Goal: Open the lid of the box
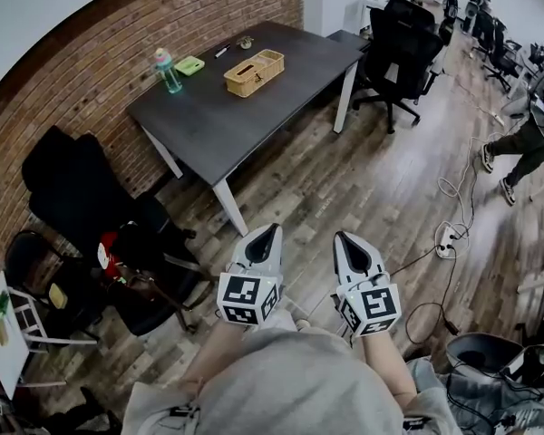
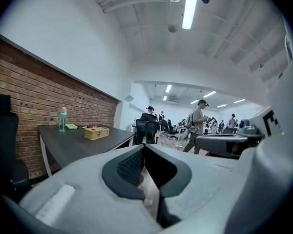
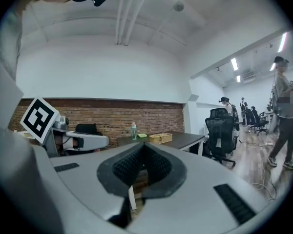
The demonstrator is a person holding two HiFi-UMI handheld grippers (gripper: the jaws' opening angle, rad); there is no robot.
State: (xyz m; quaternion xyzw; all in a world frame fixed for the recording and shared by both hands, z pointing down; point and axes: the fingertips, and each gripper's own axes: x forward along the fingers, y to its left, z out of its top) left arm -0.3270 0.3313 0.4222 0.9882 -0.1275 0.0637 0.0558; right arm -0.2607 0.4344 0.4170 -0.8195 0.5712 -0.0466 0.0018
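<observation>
A woven tan box (image 1: 254, 72) with a slotted lid rests on the dark table (image 1: 254, 107), far ahead of me; it also shows small in the left gripper view as the box (image 2: 96, 132) and in the right gripper view as the box (image 3: 160, 138). My left gripper (image 1: 275, 229) and right gripper (image 1: 338, 236) hover side by side over the wooden floor, well short of the table. Both are shut with nothing between their jaws. In each gripper view the jaws meet at a point, left gripper (image 2: 144, 146), right gripper (image 3: 144, 145).
On the table stand a teal bottle (image 1: 168, 71), a green container (image 1: 189, 64) and a pen. Black chairs (image 1: 91, 207) crowd the left by the brick wall. An office chair (image 1: 403, 48) sits at the table's far end. Cables and a power strip (image 1: 447, 238) lie on the floor right. A person (image 1: 526, 134) walks at far right.
</observation>
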